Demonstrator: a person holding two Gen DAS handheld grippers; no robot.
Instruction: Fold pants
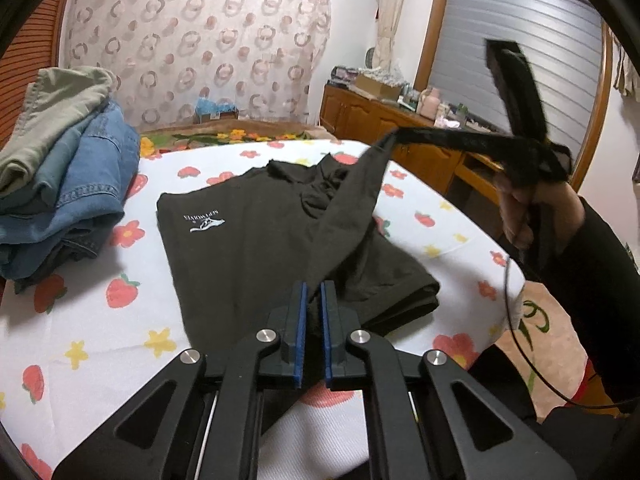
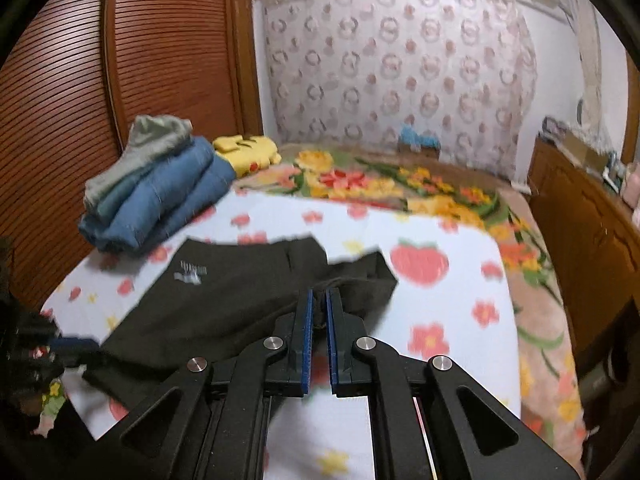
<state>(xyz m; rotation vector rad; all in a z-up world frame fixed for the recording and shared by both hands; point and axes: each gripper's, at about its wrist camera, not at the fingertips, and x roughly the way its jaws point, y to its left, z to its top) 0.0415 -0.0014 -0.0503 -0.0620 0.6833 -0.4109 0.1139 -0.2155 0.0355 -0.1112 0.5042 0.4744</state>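
The left gripper (image 1: 314, 292) is pinching a fold of the dark pants (image 1: 248, 240), its blue pads closed on the cloth. The right gripper (image 2: 318, 300) is clamping another edge, lifting it off the bed (image 2: 440, 312). Ahead of both, the pants are lying on the strawberry-print sheet; a stack of folded clothes (image 1: 60, 168) is sitting beyond, to the left

We see a bed's strawberry-print sheet (image 1: 120, 320) — on it dark pants (image 1: 240, 240) and a stack of folded clothes (image 1: 68, 168).
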